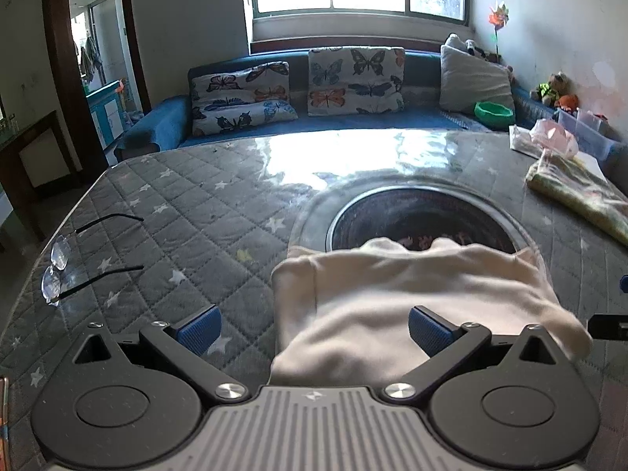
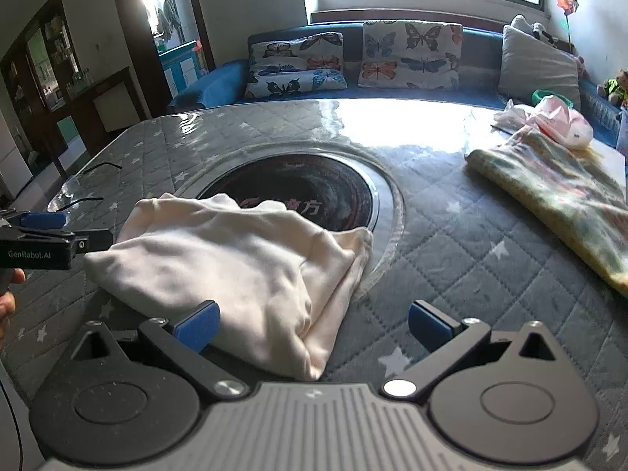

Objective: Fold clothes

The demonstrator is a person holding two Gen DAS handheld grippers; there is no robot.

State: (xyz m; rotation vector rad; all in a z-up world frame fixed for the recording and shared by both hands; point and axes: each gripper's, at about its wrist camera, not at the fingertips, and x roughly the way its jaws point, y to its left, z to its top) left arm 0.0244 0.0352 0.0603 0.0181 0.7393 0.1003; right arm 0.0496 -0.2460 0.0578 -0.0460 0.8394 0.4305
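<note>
A cream folded garment [image 1: 392, 306] lies on the grey quilted star-pattern table [image 1: 196, 216], partly over a round black cooktop [image 1: 424, 212]. It also shows in the right wrist view [image 2: 235, 267]. My left gripper [image 1: 314, 329] is open, its jaws wide over the garment's near left edge, holding nothing. My right gripper [image 2: 314, 325] is open over the garment's near right corner, holding nothing. The left gripper also shows from the side in the right wrist view [image 2: 51, 235], beside the garment's left edge.
Eyeglasses [image 1: 66, 263] lie at the table's left edge. A green-yellow patterned cloth [image 2: 557, 196] and a pink item in a plastic bag [image 2: 557, 121] lie at the right. A blue sofa with butterfly cushions [image 1: 337, 78] stands behind the table.
</note>
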